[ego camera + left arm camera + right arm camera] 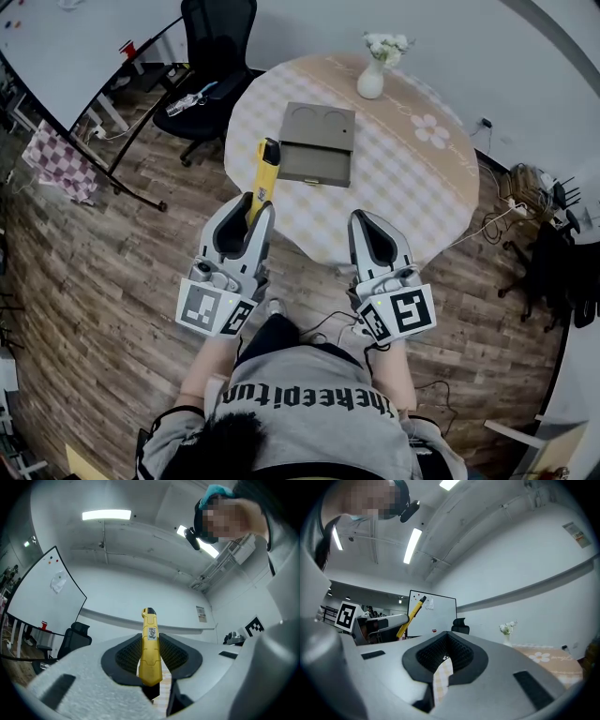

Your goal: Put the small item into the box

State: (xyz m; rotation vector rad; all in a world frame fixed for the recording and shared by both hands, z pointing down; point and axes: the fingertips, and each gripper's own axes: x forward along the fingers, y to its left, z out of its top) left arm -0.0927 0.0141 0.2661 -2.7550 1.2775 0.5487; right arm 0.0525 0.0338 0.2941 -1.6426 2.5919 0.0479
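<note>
The left tool (259,211) is pinching a yellow knife (266,173) near its butt end, the jaws pressing in on both of its flanks, and in the left gripper view the knife is standing straight up out of the dark pads with its black tip uppermost. In the head view the knife is reaching out over the near left edge of the round tabletop (422,178), its tip pointing at the left side of the box (319,142). It is looking close to the box yet apart from it, though how high above the cloth it is hanging is hard to judge from above. The box is lying flat and shut, left of the tabletop's middle, showing two round recesses in its lid. The right tool (367,223) is hovering at the near edge of the tabletop, right of the box and well apart from it. Its jaws are sitting pressed together with only a sliver of checked cloth showing between them, gripping nothing. A white vase (371,80) of flowers is standing at the far edge. A black chair (217,56) and a whiteboard (75,47) are standing on the wooden floor (103,281) beyond the left side.
</note>
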